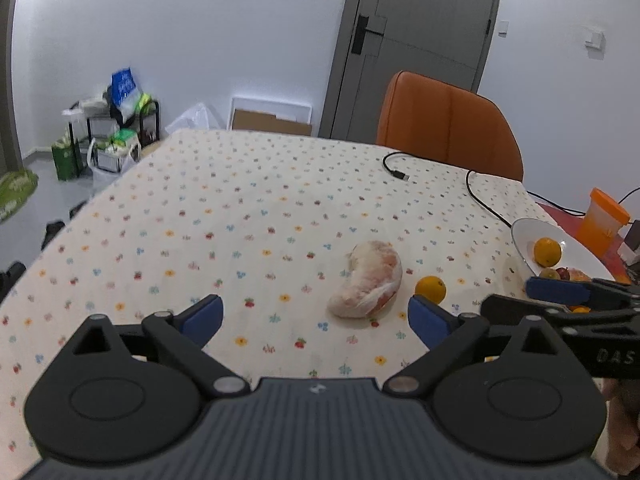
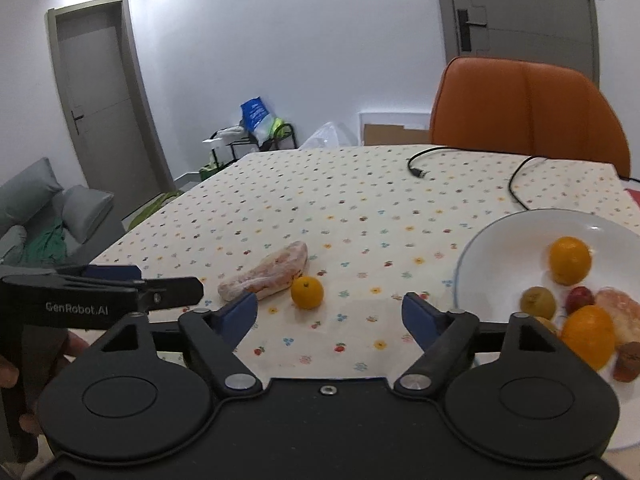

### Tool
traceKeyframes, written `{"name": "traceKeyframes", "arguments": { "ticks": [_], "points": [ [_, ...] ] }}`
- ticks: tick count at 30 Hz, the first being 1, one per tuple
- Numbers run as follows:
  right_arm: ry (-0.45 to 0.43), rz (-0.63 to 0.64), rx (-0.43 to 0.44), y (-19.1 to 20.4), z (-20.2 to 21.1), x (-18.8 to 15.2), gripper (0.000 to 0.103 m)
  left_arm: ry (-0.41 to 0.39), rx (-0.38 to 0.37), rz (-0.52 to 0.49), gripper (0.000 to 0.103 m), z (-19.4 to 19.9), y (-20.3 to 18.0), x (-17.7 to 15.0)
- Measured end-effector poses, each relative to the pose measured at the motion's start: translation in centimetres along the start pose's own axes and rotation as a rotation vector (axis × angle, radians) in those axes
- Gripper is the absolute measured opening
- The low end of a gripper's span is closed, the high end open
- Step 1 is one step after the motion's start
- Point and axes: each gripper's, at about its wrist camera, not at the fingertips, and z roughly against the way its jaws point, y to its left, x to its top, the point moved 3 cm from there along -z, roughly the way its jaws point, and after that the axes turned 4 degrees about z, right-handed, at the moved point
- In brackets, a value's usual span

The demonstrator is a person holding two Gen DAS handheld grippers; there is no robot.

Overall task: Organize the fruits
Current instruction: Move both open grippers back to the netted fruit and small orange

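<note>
A peeled pomelo segment [image 1: 367, 279] [image 2: 266, 275], pinkish and curved, lies on the flowered tablecloth. A small orange [image 1: 430, 289] [image 2: 307, 292] rests just right of it. My left gripper [image 1: 315, 316] hovers open just short of the segment, nothing between its blue pads. A white plate [image 2: 504, 232] [image 1: 520, 236] at the right holds two oranges [image 2: 570, 260], a greenish fruit [image 2: 538, 302], a small red fruit [image 2: 580, 297], another pomelo piece and a brown fruit. Open and empty, my right gripper [image 2: 330, 314] hangs over bare cloth between the loose orange and the plate.
A black USB cable [image 1: 404, 176] [image 2: 420, 173] trails across the far right of the table. An orange chair [image 1: 448, 120] [image 2: 528, 112] stands behind the table. An orange-lidded cup [image 1: 602, 220] sits beyond the plate. A hand [image 2: 12, 376] holds the left gripper.
</note>
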Motion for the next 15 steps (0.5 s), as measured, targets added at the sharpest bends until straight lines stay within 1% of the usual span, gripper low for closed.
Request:
{"name": "traceKeyframes", "arguments": {
  "ticks": [2,4,7,10,13,15],
  "points": [
    [0.007,0.003,0.018,0.1,-0.5,0.1,0.069,0.005,-0.003,0.003,0.098,-0.1,0.2,0.0],
    [0.019,0.011,0.027,0.3,-1.0,0.3,0.063,0.004,-0.010,0.009,0.098,-0.1,0.4,0.0],
    [0.032,0.017,0.035,0.4,-1.6,0.6,0.060,0.004,-0.033,0.021,0.098,-0.2,0.7,0.1],
    [0.047,0.015,0.039,0.5,-2.2,0.8,0.055,0.008,-0.045,0.055,0.098,-0.4,1.1,0.1],
    [0.057,0.012,0.047,0.5,-3.0,0.9,0.049,0.003,-0.037,0.073,0.097,-0.6,1.5,0.2],
    [0.057,0.008,0.052,0.5,-3.4,0.9,0.048,0.004,-0.039,0.080,0.096,-0.8,1.6,0.3]
  ]
}}
